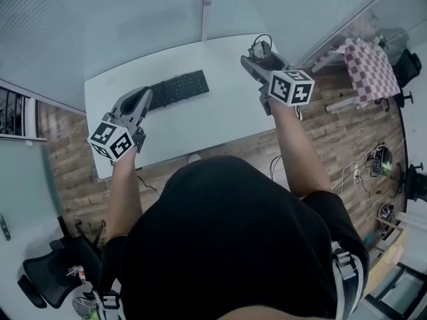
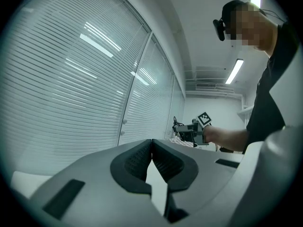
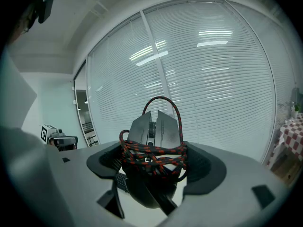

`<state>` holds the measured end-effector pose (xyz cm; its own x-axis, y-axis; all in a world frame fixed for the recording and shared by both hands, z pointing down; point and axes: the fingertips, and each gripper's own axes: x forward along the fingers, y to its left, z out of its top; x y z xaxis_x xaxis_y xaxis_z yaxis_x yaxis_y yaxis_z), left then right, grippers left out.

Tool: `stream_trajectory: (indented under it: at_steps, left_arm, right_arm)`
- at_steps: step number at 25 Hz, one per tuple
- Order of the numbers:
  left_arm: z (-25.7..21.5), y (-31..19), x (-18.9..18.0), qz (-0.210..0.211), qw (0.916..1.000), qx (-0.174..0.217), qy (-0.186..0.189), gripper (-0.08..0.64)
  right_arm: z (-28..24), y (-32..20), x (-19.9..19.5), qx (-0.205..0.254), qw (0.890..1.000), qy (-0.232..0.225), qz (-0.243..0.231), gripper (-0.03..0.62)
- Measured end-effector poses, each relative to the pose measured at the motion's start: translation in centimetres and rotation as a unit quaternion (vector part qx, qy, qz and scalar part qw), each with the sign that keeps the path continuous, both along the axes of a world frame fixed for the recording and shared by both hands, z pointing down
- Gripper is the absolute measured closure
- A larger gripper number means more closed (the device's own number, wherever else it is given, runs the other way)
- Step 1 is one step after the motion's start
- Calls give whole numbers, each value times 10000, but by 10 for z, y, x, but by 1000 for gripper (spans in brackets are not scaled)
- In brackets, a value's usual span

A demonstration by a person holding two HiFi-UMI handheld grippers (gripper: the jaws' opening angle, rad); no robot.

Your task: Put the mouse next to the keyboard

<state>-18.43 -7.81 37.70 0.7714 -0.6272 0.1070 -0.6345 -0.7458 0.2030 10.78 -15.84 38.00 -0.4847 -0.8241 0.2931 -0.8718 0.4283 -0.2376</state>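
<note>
A black keyboard [image 1: 177,89] lies on the white table [image 1: 220,122], towards its back left. The grey mouse [image 1: 260,49] [image 3: 154,126], with its red-and-black braided cable wound round it, is held above the table's far right corner. My right gripper [image 1: 257,57] [image 3: 152,160] is shut on it. My left gripper [image 1: 143,99] [image 2: 151,145] hovers over the keyboard's left end, jaws shut with the tips touching and nothing between them. The left gripper view shows the right gripper [image 2: 189,129] across the table.
Blinds behind glass walls run along the table's far side. A table with a checked cloth [image 1: 367,69] stands at the right. Cables [image 1: 373,162] lie on the wooden floor, and a black office chair [image 1: 47,279] stands at the lower left.
</note>
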Motion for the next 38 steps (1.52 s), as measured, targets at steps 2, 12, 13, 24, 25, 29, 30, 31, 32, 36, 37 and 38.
stream_trajectory:
  at_steps: [2, 12, 13, 24, 25, 29, 30, 31, 32, 36, 37, 38]
  left_arm:
    - [2, -12, -16, 16, 10000, -7, 9, 537]
    - [7, -42, -50, 105, 9999, -40, 26, 537]
    - [9, -45, -52, 124, 9999, -49, 35, 537]
    - [13, -55, -59, 166, 9998, -67, 35, 537]
    - [13, -56, -61, 158, 9998, -64, 36, 537]
    - [12, -60, -62, 162, 9999, -48, 32, 537]
    - [13, -60, -62, 176, 9998, -57, 25, 537]
    - [14, -60, -61, 192, 9998, -70, 15, 537]
    - [15, -60, -60, 208, 9997, -84, 2, 537]
    - [16, -64, -58, 218, 9997, -110, -19, 537]
    - [16, -67, -57, 209, 9997, -119, -16, 537]
    - [17, -71, -55, 199, 9997, -131, -14, 537]
  right_arm:
    - [2, -10, -16, -14, 10000, 7, 14, 181]
    - [8, -35, -45, -60, 9999, -30, 116, 181]
    - [9, -37, -49, -67, 9999, -22, 125, 181]
    - [13, -41, -53, -100, 9998, 33, 147, 181]
    - [13, -42, -53, -104, 9998, 38, 149, 181]
    - [13, -45, -52, -95, 9998, 31, 183, 181]
    - [14, -45, -51, -97, 9998, 26, 192, 181]
    - [15, -45, -51, -103, 9997, 20, 199, 181]
    - [16, -45, -51, -112, 9997, 12, 206, 181]
    - [22, -48, -47, -166, 9996, -14, 233, 181]
    - [23, -50, -45, -183, 9996, -20, 234, 181]
    - [25, -54, -43, -202, 9995, -24, 234, 181]
